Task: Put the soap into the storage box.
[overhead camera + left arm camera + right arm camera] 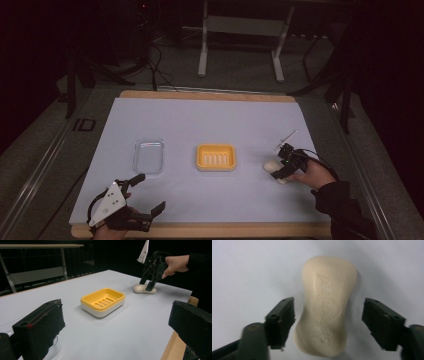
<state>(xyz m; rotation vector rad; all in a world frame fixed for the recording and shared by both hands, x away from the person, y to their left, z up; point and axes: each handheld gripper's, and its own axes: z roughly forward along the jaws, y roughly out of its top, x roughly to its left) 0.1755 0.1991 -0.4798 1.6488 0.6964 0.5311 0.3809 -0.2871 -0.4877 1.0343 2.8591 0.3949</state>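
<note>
High view, layout: white mat (210, 120) over a wooden table (200, 231), with a clear lid (148, 155), a yellow soap dish (216, 157) and a cream soap bar (272, 166) set out in a row from left to right, each well apart from the next.

Soap bar, place: flat on the mat at the right, embossed face up (327, 307), well apart from the dish; presumably laid there as the piece to be carried over.

Right gripper (281, 170): tipped down over the bar, jaws straddling its narrow waist; left pad (283, 320) just at the bar's edge, right pad (382, 322) with a gap of mat showing. Not yet clamped, so open around the soap. Straddled across the short side, likely because that width fits the jaws.

Left gripper (145, 195): parked near the front edge of the table, jaws spread wide with nothing between them (112, 322); probably held back as a spare hand, clear of the right one's path.

Soap dish: slotted tray facing up, empty (103, 302), centred between lid and bar; apparently the destination.

Clear lid: flat on the mat, just ahead of the left gripper, off the dish so the tray stayed reachable.
</note>
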